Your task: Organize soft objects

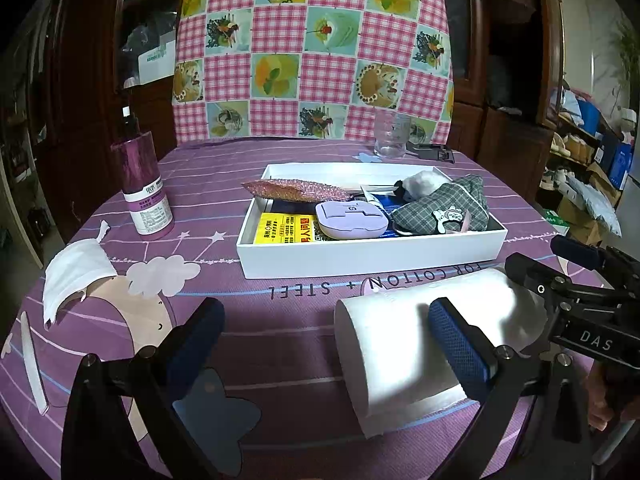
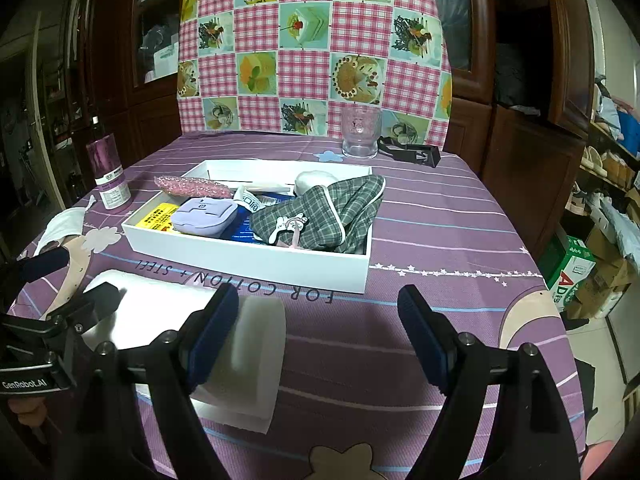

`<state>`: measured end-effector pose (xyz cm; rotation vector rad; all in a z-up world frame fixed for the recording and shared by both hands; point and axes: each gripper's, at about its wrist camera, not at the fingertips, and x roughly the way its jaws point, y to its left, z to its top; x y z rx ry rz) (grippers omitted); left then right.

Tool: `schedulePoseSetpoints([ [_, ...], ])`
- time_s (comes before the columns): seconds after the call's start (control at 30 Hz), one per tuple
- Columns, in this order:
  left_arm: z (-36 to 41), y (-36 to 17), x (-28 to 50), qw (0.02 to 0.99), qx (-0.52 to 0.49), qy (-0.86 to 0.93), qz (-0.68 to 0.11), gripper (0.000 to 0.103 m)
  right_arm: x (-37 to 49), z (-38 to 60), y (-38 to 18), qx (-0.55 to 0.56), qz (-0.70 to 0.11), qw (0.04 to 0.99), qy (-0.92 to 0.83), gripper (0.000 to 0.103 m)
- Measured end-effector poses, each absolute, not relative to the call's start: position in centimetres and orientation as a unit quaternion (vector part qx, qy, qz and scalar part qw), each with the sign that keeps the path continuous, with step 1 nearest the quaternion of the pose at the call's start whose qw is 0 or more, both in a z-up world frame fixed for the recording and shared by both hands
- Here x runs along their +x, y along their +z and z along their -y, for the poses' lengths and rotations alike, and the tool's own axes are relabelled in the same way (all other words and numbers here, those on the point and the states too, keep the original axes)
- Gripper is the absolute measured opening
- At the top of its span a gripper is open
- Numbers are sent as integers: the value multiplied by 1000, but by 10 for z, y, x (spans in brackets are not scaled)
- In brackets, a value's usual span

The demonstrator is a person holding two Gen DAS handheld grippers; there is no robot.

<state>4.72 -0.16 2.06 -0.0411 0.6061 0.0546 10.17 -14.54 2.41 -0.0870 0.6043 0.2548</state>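
The white box (image 1: 372, 256) at frame centre already holds a plaid pouch (image 1: 444, 206), a white plush (image 1: 424, 180), a glittery pink pouch (image 1: 296, 191) and a lilac case (image 1: 352, 220), so part of the sorting looks done. Left out are the tissue roll (image 1: 420, 344) lying on its side at lower centre and a face mask (image 1: 74, 276) at far left. The left gripper (image 1: 332, 340) and right gripper (image 2: 320, 336) both gape wide, holding nothing, each with one finger beside the roll.

A white paper roll (image 1: 432, 344) lay across the near purple cloth (image 2: 440, 220); the crowded white tray (image 2: 248, 260) blocked the middle.
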Motion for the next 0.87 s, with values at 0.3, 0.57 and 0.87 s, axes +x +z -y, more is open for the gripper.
schedulePoseSetpoints([
  [0.3,2,21,47,954,-18,29,-298,103,102,146,24,-42,-297,946,125,82],
  [0.57,0,21,48,954,-15,30,-297,103,102,146,24,-42,-297,946,125,83],
  [0.87,-5,23,49,955,-8,24,-295,103,102,146,24,-42,-297,946,125,83],
])
